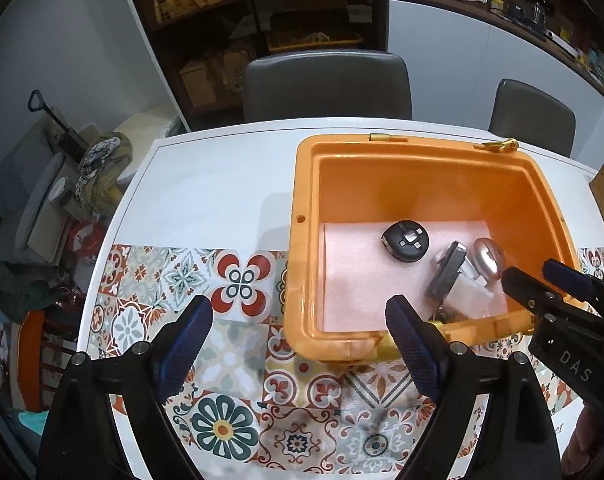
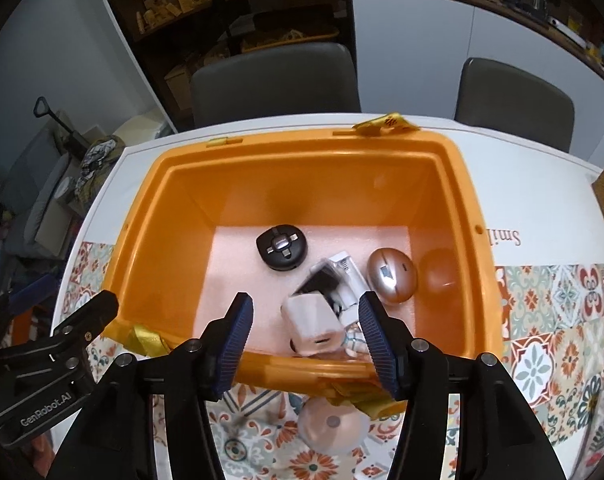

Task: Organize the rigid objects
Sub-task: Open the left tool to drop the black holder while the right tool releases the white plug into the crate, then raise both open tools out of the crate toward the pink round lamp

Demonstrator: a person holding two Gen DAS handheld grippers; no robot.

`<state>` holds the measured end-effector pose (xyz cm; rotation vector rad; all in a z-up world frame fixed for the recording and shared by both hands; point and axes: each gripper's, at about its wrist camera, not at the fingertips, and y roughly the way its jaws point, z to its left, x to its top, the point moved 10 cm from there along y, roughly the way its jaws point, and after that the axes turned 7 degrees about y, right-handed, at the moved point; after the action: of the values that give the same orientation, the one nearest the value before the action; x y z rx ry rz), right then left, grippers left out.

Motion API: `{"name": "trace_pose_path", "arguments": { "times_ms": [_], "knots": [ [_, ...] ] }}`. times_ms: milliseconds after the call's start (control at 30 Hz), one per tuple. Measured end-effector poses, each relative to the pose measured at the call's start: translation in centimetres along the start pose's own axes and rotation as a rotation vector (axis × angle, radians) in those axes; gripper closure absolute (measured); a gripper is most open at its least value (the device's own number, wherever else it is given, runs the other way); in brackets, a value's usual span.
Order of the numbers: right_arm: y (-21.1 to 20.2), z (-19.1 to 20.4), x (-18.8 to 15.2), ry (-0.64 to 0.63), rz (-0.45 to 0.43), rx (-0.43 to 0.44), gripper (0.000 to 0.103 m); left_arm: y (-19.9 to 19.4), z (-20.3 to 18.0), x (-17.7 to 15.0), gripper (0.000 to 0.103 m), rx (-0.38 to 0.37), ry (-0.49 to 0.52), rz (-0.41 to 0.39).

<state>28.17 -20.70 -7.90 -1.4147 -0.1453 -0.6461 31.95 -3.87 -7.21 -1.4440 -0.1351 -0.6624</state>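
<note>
White table (image 1: pixel 222 184) w/ patterned tile mat (image 1: pixel 230 360) laid at 6 o'clock; orange bin (image 1: pixel 302 280) set on it at 3 o'clock, partly over mat.

Partly hidden pieces around the orange plastic bin (image 2: pixel 467 256)

We saw a small pale figure (image 2: pixel 351 340) half hidden behind the white cube charger (image 2: pixel 307 320), and a blurred pink round object (image 2: pixel 329 424) below the bin's near rim, unidentifiable.

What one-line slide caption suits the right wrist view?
Open right gripper hovers above an orange bin holding a white charger, round black gadget and silver mouse.
</note>
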Motion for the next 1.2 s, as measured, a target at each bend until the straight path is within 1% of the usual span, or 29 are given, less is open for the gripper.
{"name": "trace_pose_path", "arguments": {
  "times_ms": [67, 133, 333, 533, 633, 733, 900, 967, 1100, 1200],
  "knots": [
    [-0.4, -0.3, -0.2, 0.010, -0.002, -0.007, 0.045, -0.2, 0.1, -0.3, 0.014, -0.006, -0.013, -0.003],
    [-1.0, -0.3, -0.6, 0.009, -0.011, 0.006, 0.044, -0.4, 0.0, -0.6, 0.014, -0.011, -0.022, -0.004],
    [-2.8, -0.5, -1.6, -0.013, -0.044, 0.003, 0.044, -1.1, -0.5, -1.4, 0.014, -0.015, -0.020, -0.015],
    [-4.7, -0.8, -2.3, -0.019, -0.084, 0.016, 0.044, -2.3, -1.0, -2.4, 0.014, -0.045, -0.032, -0.029],
    [-5.9, -0.9, -2.7, -0.024, -0.114, 0.024, 0.038, -2.7, -1.2, -3.0, 0.013, -0.057, -0.039, -0.034],
    [-6.6, -0.9, -3.3, -0.035, -0.132, 0.035, 0.038, -3.1, -1.5, -3.5, 0.012, -0.063, -0.043, -0.040],
    [-7.5, -1.1, -4.4, -0.042, -0.155, 0.040, 0.036, -3.7, -2.2, -4.5, 0.010, -0.058, -0.038, -0.050],
    [-7.6, -1.3, -4.7, -0.044, -0.158, 0.038, 0.034, -3.8, -2.4, -4.8, 0.010, -0.048, -0.035, -0.052],
    [-7.7, -1.9, -5.5, -0.041, -0.161, 0.033, 0.033, -3.8, -2.7, -5.5, 0.007, -0.045, -0.027, -0.051],
    [-7.6, -2.1, -6.2, -0.036, -0.159, 0.034, 0.029, -3.6, -3.1, -6.2, 0.007, -0.045, -0.027, -0.045]
  ]
}}
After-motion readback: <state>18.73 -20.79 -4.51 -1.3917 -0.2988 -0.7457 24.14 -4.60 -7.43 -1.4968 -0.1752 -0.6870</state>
